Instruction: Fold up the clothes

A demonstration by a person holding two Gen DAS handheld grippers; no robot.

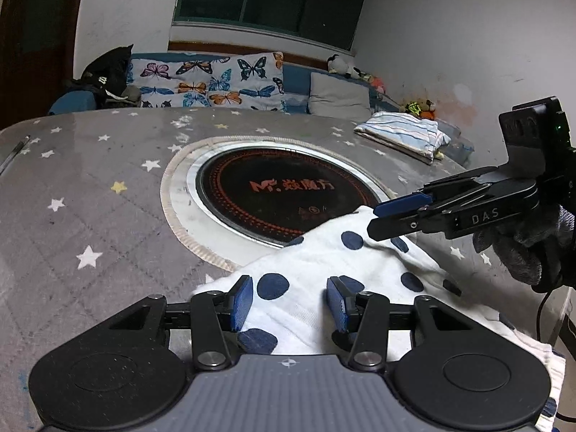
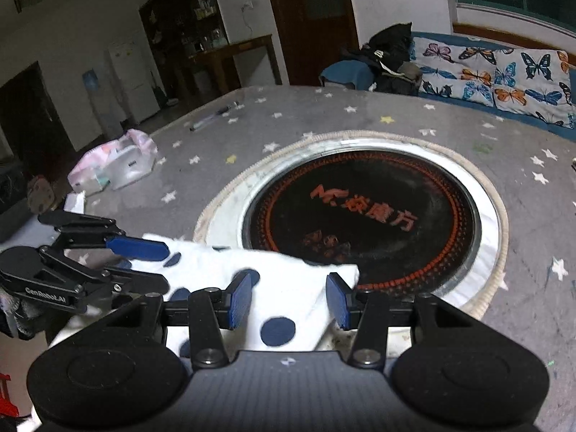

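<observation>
A white cloth with navy dots (image 1: pixel 324 255) lies crumpled on the near edge of the star-print table (image 1: pixel 90 198), one corner reaching onto the black round hob (image 1: pixel 284 194). My left gripper (image 1: pixel 291 302) hovers low over the cloth, its blue pads (image 1: pixel 244 302) spread wide with fabric lying between them, not pinched. My right gripper (image 1: pixel 373 222) comes in from the right at the cloth's far corner, held by a gloved hand (image 1: pixel 522 244). In the right wrist view its jaws (image 2: pixel 289 298) stand apart over the cloth (image 2: pixel 288 280), and the left gripper (image 2: pixel 167 267) is at the left.
A folded striped cloth (image 1: pixel 403 133) rests at the table's far right. A pink bag of packets (image 2: pixel 115 162) and a pen (image 2: pixel 216 115) lie on the far left side. Behind the table is a sofa with butterfly cushions (image 1: pixel 208 79).
</observation>
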